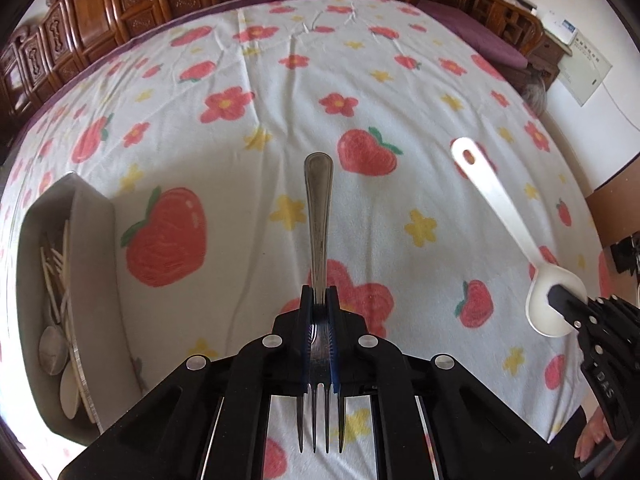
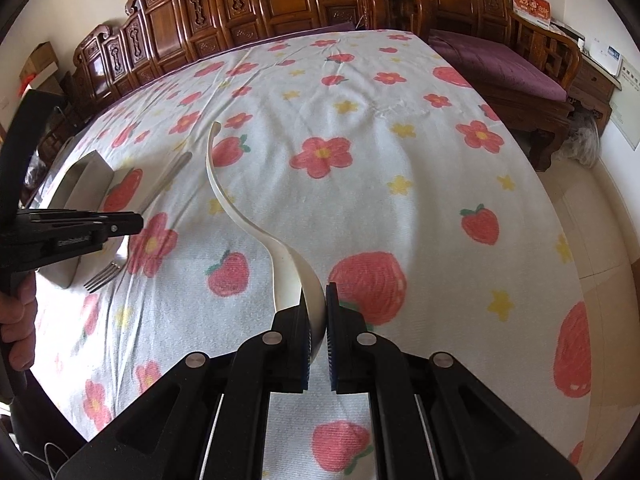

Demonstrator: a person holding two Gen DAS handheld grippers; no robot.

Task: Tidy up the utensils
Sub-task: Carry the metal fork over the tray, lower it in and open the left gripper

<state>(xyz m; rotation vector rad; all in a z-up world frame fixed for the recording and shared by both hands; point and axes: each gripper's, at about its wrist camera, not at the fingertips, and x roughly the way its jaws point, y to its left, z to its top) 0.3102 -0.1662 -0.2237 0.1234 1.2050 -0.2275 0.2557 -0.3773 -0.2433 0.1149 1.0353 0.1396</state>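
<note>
A metal fork [image 1: 319, 240] was seen in the centre of the left wrist view, clamped at its neck by the left gripper [image 1: 320, 300]. Its four tines pointed toward the camera and its shiny, rounded handle pointed away over the cloth. A white plastic spoon [image 2: 256, 216] with a curved handle was held by its bowl between the closed fingers of the right gripper [image 2: 319, 312], in the lower centre of the right wrist view. A grey tray [image 1: 92, 240] with other utensils inside was seen at the left edge of the left wrist view. The flowered tablecloth [image 1: 380, 80] was spread wide across the upper part of the frame, up to the carved wooden bench [image 2: 280, 0] at the top.
</note>
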